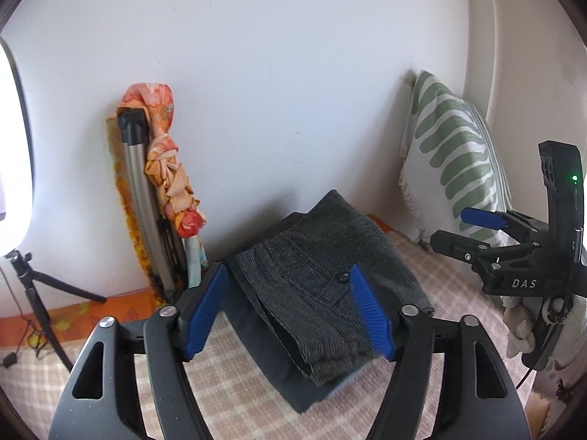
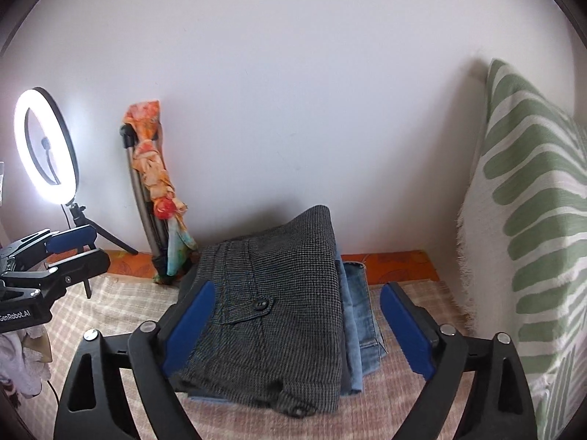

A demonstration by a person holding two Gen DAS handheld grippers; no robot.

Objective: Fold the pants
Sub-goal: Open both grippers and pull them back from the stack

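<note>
Folded grey houndstooth wool pants (image 2: 279, 304), squared.

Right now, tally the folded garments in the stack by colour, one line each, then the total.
Grey checked pants, top of the stack: 1
Blue jeans, beneath, edge showing: 1
Dark plain garment, lowest layer showing: 1
Total: 3 visible; anything hidden inside the stack cannot be told.

Two tools (image 1: 290, 311), perhaps three folded pants (image 2: 279, 311) stacked, one pillow (image 2: 532, 238), one ring light (image 2: 46, 146), one tripod (image 1: 29, 293)
</note>
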